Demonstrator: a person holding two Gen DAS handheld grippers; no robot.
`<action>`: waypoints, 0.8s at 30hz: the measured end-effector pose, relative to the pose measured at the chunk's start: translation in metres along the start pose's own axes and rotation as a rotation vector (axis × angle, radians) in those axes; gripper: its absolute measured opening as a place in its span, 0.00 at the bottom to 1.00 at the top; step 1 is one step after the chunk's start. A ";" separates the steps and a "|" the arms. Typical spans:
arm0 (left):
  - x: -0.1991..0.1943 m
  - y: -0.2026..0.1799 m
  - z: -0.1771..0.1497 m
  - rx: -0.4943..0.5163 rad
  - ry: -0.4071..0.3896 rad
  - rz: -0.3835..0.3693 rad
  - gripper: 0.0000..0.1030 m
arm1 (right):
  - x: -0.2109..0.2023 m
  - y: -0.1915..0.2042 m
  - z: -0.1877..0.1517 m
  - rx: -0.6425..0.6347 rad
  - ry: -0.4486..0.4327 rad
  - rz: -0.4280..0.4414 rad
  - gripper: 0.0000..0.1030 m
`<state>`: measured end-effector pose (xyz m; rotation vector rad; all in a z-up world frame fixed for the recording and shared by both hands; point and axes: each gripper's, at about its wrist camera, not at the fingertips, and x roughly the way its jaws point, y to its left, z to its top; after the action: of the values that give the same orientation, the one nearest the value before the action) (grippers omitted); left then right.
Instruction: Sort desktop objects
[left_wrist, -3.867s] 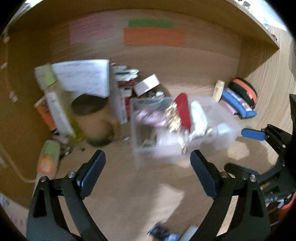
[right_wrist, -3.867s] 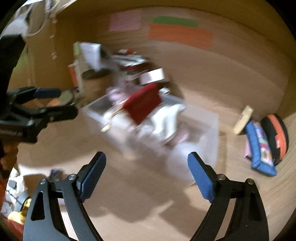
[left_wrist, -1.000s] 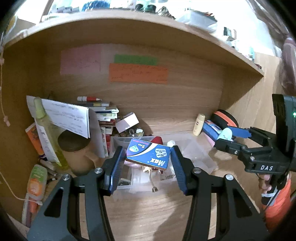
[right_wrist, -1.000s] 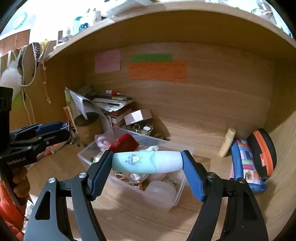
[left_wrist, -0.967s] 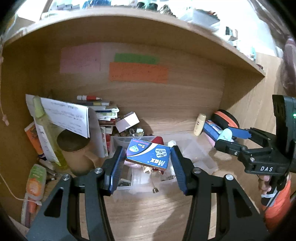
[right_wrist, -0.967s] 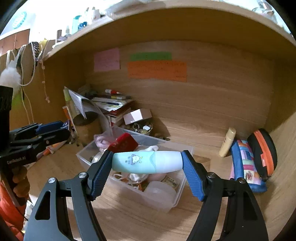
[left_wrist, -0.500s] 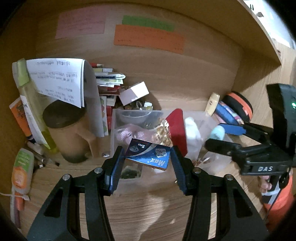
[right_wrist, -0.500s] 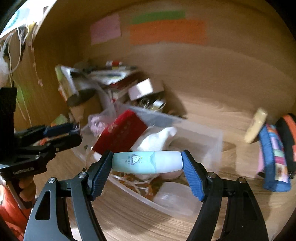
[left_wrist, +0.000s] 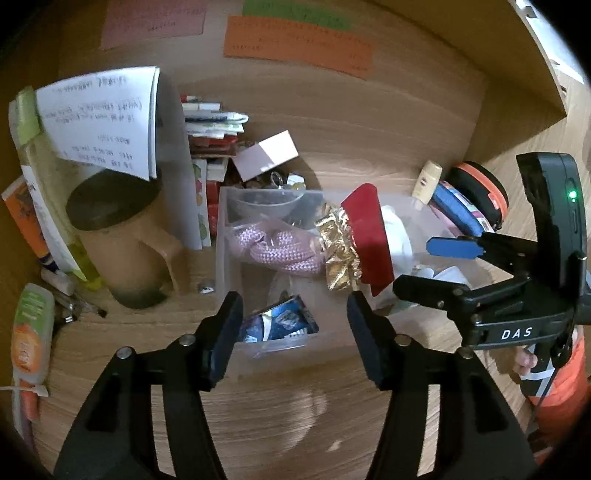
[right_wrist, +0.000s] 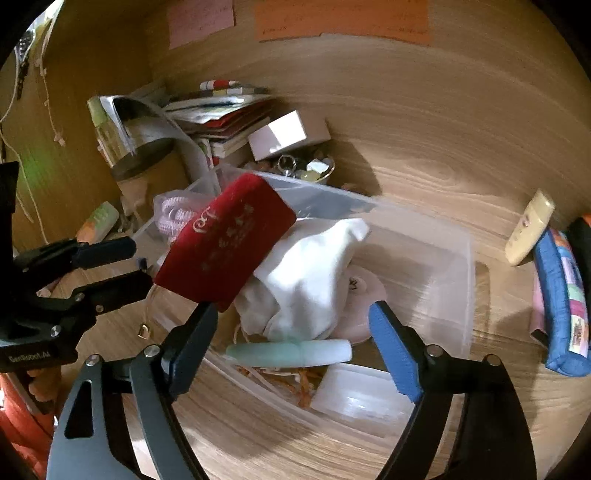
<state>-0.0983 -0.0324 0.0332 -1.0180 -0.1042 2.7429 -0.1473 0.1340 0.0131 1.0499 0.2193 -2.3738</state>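
Note:
A clear plastic bin (left_wrist: 221, 236) (right_wrist: 470, 280) stands on the wooden desk, holding a red velvet box (left_wrist: 369, 236) (right_wrist: 225, 243), pink rope (left_wrist: 280, 247), gold foil (left_wrist: 338, 254) and a white cloth (right_wrist: 310, 273). A blue staple box (left_wrist: 277, 325) lies inside the bin's near corner, below my left gripper (left_wrist: 295, 332) (right_wrist: 140, 264). Those jaws are opening and no pad touches the box. A mint-and-white tube (right_wrist: 291, 350) rests in the bin between the fingers of my right gripper (right_wrist: 291, 354) (left_wrist: 413, 266). Its jaws are opening too, with gaps at both ends of the tube.
A brown lidded mug (left_wrist: 122, 236), a folded paper sheet (left_wrist: 99, 122), stacked books (left_wrist: 214, 125) and a white box (left_wrist: 266, 155) crowd the back left. An orange-green tube (left_wrist: 31, 332) lies far left. At the right sit a cream tube (right_wrist: 528, 229), a blue pencil case (right_wrist: 561, 295) and an orange-black case (left_wrist: 487, 192).
Both grippers came down over the bin and their jaws widened. The staple box left the left jaws and the mint tube left the right jaws; both now lie in the bin.

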 end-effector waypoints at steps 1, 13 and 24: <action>-0.001 -0.001 0.000 0.000 -0.005 0.002 0.62 | -0.002 0.000 0.000 -0.003 -0.005 -0.007 0.79; -0.031 -0.012 0.007 -0.019 -0.093 0.058 0.95 | -0.044 0.011 -0.010 -0.040 -0.081 -0.062 0.90; -0.031 -0.018 0.000 -0.043 -0.124 0.171 0.96 | -0.079 0.021 -0.030 -0.038 -0.180 -0.129 1.00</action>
<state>-0.0723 -0.0215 0.0552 -0.9063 -0.1001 2.9710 -0.0726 0.1584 0.0513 0.8208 0.2723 -2.5522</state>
